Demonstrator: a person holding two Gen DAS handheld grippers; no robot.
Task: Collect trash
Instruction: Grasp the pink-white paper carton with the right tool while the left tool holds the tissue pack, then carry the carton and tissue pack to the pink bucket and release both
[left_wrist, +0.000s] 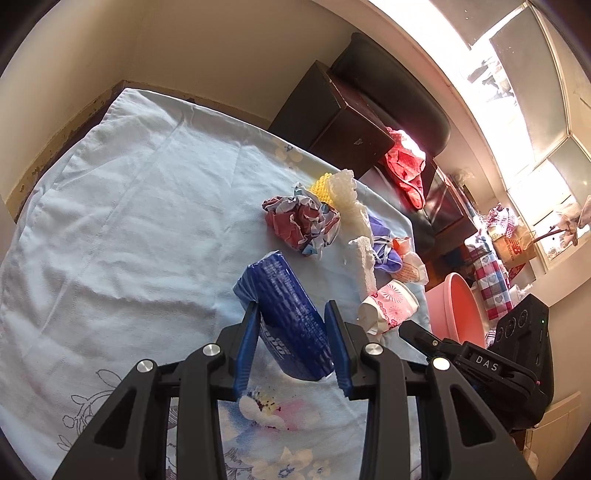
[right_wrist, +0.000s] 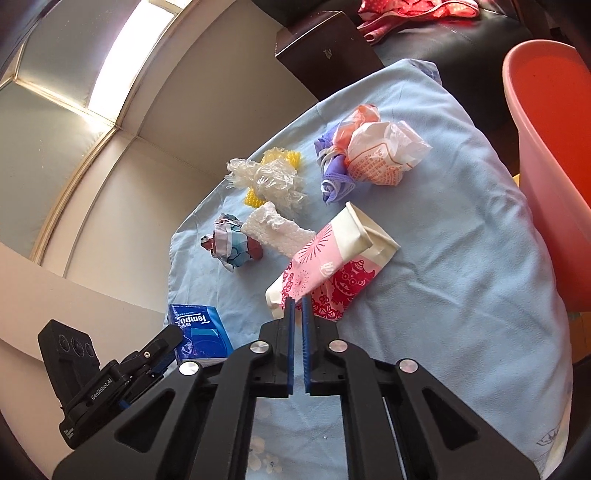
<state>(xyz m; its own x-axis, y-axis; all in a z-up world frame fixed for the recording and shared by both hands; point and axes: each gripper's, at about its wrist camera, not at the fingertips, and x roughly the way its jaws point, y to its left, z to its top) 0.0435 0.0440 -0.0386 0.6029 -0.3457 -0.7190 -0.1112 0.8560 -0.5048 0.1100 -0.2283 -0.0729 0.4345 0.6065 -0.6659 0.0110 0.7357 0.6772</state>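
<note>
Tissue pack (left_wrist: 286, 314), blue and soft, looks light and squashy; its long flat sides suit a grip. In the left wrist view it lies on the desk (left_wrist: 129, 221) at centre, the left tongs (left_wrist: 295, 321) spread around it, pads beside each side, contact unclear.

Paper cup (right_wrist: 325, 273), flattened and light, lies just ahead at twelve o'clock in the right wrist view; the right tongs (right_wrist: 298, 306) are nearly pressed together, pinching nothing visible.
</note>
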